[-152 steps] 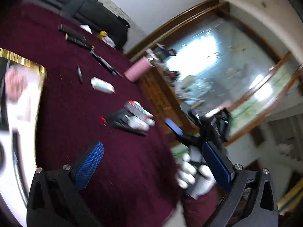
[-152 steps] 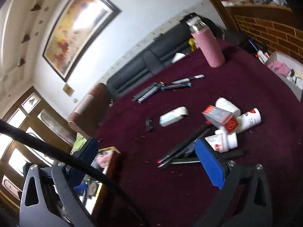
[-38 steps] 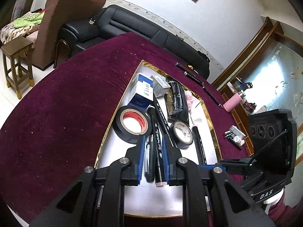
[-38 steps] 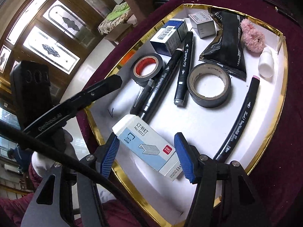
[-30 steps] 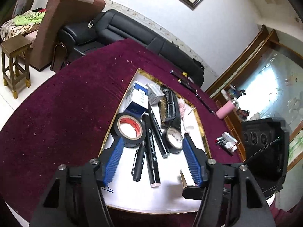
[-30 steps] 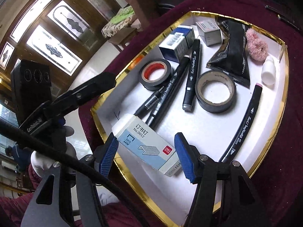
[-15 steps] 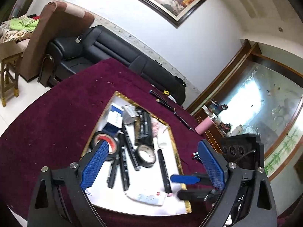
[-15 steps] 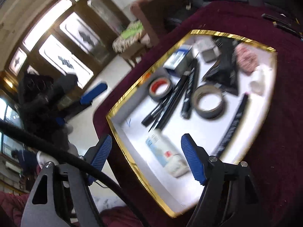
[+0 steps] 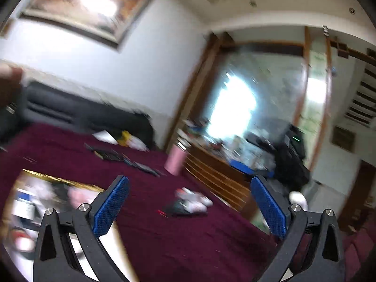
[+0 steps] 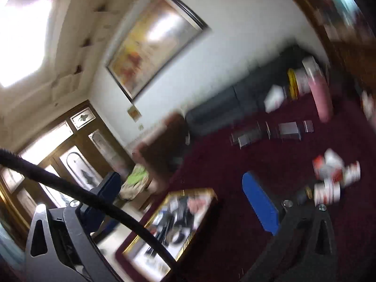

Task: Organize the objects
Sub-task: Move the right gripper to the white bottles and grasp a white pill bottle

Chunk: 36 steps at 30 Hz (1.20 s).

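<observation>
Both views are blurred by motion. My left gripper [image 9: 190, 205] hangs above the maroon tablecloth, its jaws opening wide with nothing between them. Beyond it lies a pile of white bottles and dark pens [image 9: 188, 203]. The gold-rimmed white tray [image 9: 58, 179], full of tapes, markers and boxes, sits at the lower left. My right gripper [image 10: 185, 197] is also opening and holds nothing. It hovers over the tray [image 10: 192, 190], with the pile of bottles [image 10: 333, 176] to its right. The right gripper's blue pad [image 9: 242, 168] shows in the left wrist view.
A pink flask [image 9: 175, 162] stands near the table's far edge, with a row of dark pens [image 9: 117, 156] left of it. A black sofa [image 10: 235, 98] and a brown armchair [image 10: 164, 136] stand behind the table. A wooden cabinet [image 9: 218, 171] lies to the right. A black cable [image 10: 94, 202] crosses the right wrist view.
Both grippers have left the tray, opened wide and swung up and to the right. The left let go of the pens and the right of the staple box, which stay in the tray.
</observation>
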Tool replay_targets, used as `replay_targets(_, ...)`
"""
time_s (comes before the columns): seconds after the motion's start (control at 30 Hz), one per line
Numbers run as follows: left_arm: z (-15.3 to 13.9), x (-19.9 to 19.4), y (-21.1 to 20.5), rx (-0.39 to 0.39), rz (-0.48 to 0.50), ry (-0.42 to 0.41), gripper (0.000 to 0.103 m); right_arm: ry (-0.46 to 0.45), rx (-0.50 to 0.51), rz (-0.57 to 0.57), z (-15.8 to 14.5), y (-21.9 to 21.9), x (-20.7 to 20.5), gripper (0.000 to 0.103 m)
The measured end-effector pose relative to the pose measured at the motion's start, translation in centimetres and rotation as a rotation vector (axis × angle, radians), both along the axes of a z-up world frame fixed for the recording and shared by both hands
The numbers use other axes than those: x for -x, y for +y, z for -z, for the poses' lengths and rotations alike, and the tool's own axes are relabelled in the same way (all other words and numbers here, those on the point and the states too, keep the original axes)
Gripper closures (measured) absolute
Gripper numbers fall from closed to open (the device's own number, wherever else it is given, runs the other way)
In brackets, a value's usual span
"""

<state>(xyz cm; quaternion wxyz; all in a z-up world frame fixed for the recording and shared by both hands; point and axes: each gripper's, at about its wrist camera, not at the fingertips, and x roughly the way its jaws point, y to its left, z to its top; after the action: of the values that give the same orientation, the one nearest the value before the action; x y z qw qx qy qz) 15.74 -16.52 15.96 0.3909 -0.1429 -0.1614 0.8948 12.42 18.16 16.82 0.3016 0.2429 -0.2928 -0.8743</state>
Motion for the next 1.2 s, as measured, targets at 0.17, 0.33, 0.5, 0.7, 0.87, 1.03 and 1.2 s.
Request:
replay_targets(0.17, 2.1, 4.4, 6.7, 0.121, 0.097, -0.184, 0.002, -0.170, -0.109, 0.209, 4.4, 6.1, 4.2, 0.000)
replay_targets(0.33, 3.0, 5.6, 8.4, 0.142, 0.101, -0.232, 0.002, -0.371, -0.200, 0.310, 9.9, 10.8, 8.9, 0.001)
replay_targets(0.5, 4.3, 6.3, 7.4, 0.124, 0.051, -0.298, 0.002, -0.492, -0.082, 0.228, 14.0, 12.2, 11.5, 0.005)
replay_targets(0.7, 6.0, 6.9, 6.1, 0.115, 0.002, -0.352, 0.002, -0.504, 0.001, 0.078, 16.5, 8.9, 12.7, 0.005)
replay_targets(0.87, 6.8, 7.1, 5.1, 0.105, -0.019, -0.369, 0.002, -0.514, -0.013, -0.238, 17.3, 3.0, 10.8, 0.005)
replay_targets(1.03, 7.8, 7.4, 5.7, 0.116, -0.018, -0.402, 0.002, -0.454, -0.109, -0.278, 15.4, 0.8, 8.9, 0.005)
replay_targets(1.2, 8.6, 7.2, 7.1, 0.143, 0.008, -0.421, 0.002, -0.366, -0.398, -0.097, 13.1, 0.0, 8.2, 0.011)
